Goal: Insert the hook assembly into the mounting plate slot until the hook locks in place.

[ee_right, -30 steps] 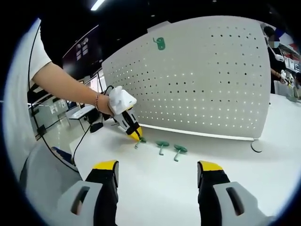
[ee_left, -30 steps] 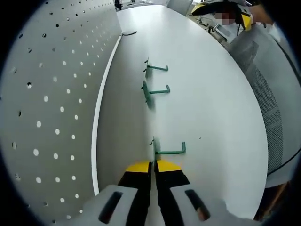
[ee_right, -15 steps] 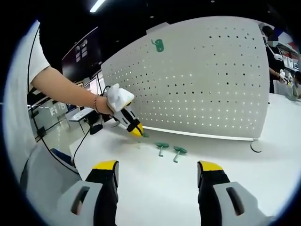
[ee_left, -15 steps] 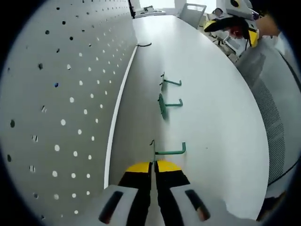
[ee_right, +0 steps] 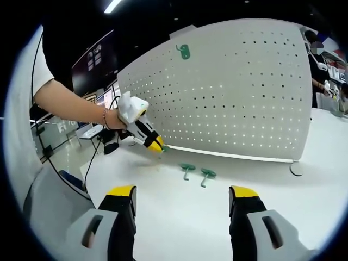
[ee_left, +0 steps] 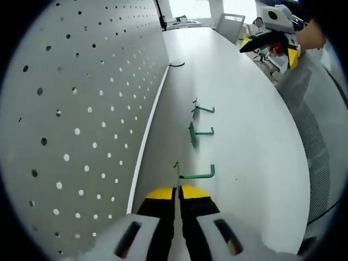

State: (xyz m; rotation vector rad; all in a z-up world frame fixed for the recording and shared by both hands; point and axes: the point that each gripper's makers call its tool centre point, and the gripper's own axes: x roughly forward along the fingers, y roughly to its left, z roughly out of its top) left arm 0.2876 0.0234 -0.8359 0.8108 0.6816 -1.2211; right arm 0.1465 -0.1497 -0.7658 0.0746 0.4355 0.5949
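The left gripper [ee_left: 178, 191] has its yellow-tipped jaws pressed together on the flat base of a green hook [ee_left: 194, 174], whose L-shaped arm juts out just beyond the fingertips and off to their right in the left gripper view. The held hook is lifted above the white table [ee_left: 250, 125], with the white pegboard [ee_left: 76, 109] standing close along the gripper's left side, its rows of round holes running away ahead. Farther ahead of the jaws, two more green hooks lie on the table: a nearer spare hook [ee_left: 197, 132] and a farther spare hook [ee_left: 202, 109], one beyond the other, both well apart from the gripped one. In the right gripper view, the right gripper [ee_right: 182, 204] hovers over the table with its jaws spread wide and nothing between them. Ahead of it and to its left, the left gripper [ee_right: 157, 147] is held by a person's hand [ee_right: 115, 119] just in front of the pegboard's [ee_right: 234, 92] lower edge, the green hook showing at its tip. The two spare hooks [ee_right: 187, 168] [ee_right: 207, 174] rest on the table between the right gripper and the board, and another green mounted piece [ee_right: 184, 51] sits high on the pegboard face.
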